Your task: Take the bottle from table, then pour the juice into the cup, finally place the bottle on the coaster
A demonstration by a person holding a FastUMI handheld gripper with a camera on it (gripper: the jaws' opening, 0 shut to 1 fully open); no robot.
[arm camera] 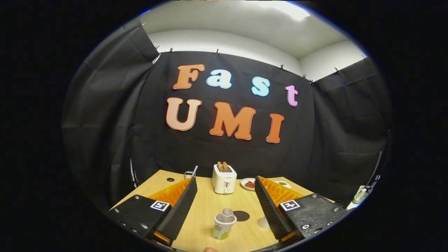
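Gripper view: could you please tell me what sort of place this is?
Likely a staged recording booth set as a kitchen table: black cloth walls, a light wooden table, a white toaster holding toast. The open fingers flank a small clear bottle.

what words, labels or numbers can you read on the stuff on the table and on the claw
None can be quoted.
Bottle label: green and white print, too blurred to read.
Toaster front: a small dark mark, too small to read.
Square markers on the claw: black-and-white patterns, not words.
The claw is open, with the bottle standing between its fingers, which are not touching it.
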